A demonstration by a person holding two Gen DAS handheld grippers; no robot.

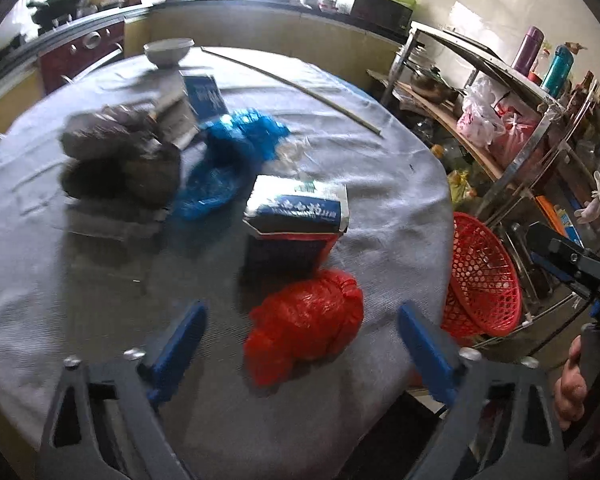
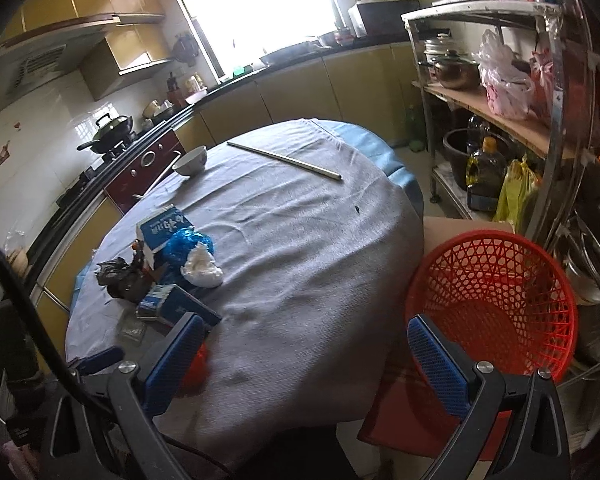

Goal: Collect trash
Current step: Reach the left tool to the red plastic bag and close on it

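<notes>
Trash lies on the grey-clothed round table (image 1: pixel 100 280): a red plastic bag (image 1: pixel 304 320), a blue-white carton (image 1: pixel 296 216), a crumpled blue bag (image 1: pixel 232 152), a dark bag (image 1: pixel 120 156) and a second carton (image 1: pixel 204 94). My left gripper (image 1: pixel 302 344) is open, its blue fingers either side of the red bag, just short of it. My right gripper (image 2: pixel 306 360) is open and empty at the table's edge, beside the red mesh basket (image 2: pixel 496 300). The right view also shows the cartons (image 2: pixel 160 228), the blue bag (image 2: pixel 184 244) and white crumpled paper (image 2: pixel 202 266).
A white bowl (image 1: pixel 168 50) and a long thin stick (image 1: pixel 292 82) lie at the table's far side. A metal shelf rack (image 2: pixel 540 128) with pots, bags and bottles stands to the right. Kitchen counter and stove (image 2: pixel 112 132) run behind the table.
</notes>
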